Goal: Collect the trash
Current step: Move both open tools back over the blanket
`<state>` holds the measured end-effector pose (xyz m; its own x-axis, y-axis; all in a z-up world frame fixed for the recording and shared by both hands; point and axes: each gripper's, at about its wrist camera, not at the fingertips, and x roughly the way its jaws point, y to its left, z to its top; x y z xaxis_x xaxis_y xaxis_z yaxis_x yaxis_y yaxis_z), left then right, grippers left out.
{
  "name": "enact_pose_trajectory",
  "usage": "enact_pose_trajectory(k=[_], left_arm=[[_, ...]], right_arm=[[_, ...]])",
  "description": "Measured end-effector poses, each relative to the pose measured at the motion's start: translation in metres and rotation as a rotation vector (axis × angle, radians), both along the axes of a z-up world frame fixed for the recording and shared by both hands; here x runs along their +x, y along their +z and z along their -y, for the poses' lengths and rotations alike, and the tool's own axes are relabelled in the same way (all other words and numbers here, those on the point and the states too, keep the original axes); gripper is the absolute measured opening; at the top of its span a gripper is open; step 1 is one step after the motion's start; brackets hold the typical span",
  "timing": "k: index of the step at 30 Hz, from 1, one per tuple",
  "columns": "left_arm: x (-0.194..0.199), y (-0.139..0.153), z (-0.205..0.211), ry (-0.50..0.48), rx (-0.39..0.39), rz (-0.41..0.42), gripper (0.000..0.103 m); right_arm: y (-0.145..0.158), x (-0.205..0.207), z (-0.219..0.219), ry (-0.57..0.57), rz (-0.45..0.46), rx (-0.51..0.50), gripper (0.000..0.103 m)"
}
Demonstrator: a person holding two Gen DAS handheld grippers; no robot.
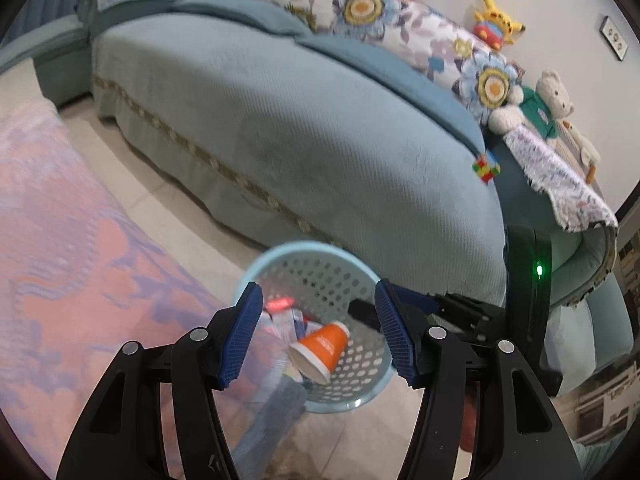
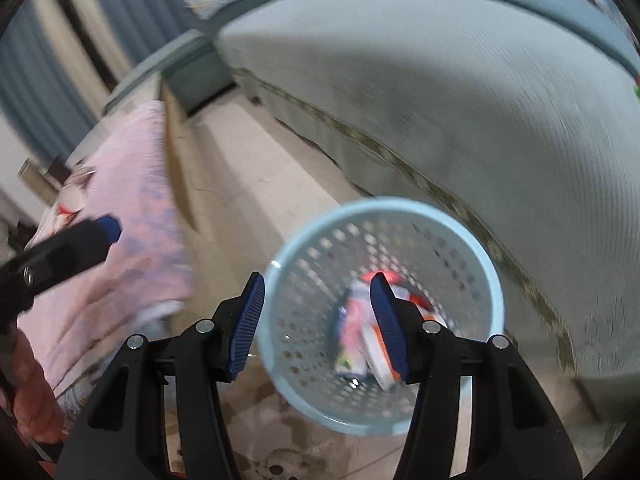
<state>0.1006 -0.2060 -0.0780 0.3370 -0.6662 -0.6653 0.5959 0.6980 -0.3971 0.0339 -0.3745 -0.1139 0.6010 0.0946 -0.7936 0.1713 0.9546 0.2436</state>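
Observation:
A light blue perforated basket stands on the tiled floor against the sofa. Inside it an orange paper cup lies tilted on crumpled wrappers. My left gripper hovers over the basket's mouth, open, with nothing between its blue pads. In the right wrist view the same basket holds the wrappers and the cup, partly hidden by a finger. My right gripper is also open above the basket's left rim and holds nothing.
A teal-covered sofa fills the far side, with floral cushions, plush toys and a puzzle cube. A pink and purple blanket lies on the left. One left fingertip and a person's hand show at the left.

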Motion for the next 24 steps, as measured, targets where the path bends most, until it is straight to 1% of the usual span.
enact_pose_trajectory(k=[4, 7, 8, 11, 13, 16, 18, 19, 21, 23, 24], left_arm=[[0.000, 0.033, -0.042, 0.079, -0.040, 0.069, 0.056], [0.002, 0.054, -0.086, 0.174, -0.050, 0.124, 0.056], [0.004, 0.060, -0.107, 0.220, -0.049, 0.146, 0.056], [0.009, 0.069, -0.159, 0.338, -0.033, 0.190, 0.056], [0.015, 0.070, -0.199, 0.424, -0.030, 0.198, 0.056], [0.024, 0.067, -0.248, 0.533, -0.002, 0.214, 0.057], [0.032, 0.066, -0.270, 0.577, 0.028, 0.220, 0.057], [0.037, 0.064, -0.280, 0.596, 0.046, 0.223, 0.057], [0.048, 0.056, -0.301, 0.624, 0.073, 0.224, 0.058], [0.061, 0.048, -0.316, 0.636, 0.093, 0.225, 0.063], [0.069, 0.043, -0.320, 0.629, 0.105, 0.223, 0.063]], right_arm=[[0.031, 0.008, -0.036, 0.090, 0.095, -0.032, 0.051], [0.053, 0.022, -0.069, 0.165, 0.151, -0.036, 0.051], [0.059, 0.028, -0.081, 0.191, 0.167, -0.037, 0.051], [0.074, 0.047, -0.118, 0.266, 0.209, -0.035, 0.051], [0.084, 0.059, -0.148, 0.327, 0.246, -0.048, 0.051], [0.095, 0.076, -0.192, 0.403, 0.288, -0.057, 0.051], [0.100, 0.086, -0.219, 0.447, 0.317, -0.055, 0.051], [0.101, 0.093, -0.236, 0.473, 0.336, -0.051, 0.049], [0.100, 0.107, -0.260, 0.505, 0.345, -0.053, 0.034], [0.095, 0.118, -0.282, 0.534, 0.344, -0.051, 0.032], [0.093, 0.122, -0.289, 0.541, 0.343, -0.047, 0.032]])
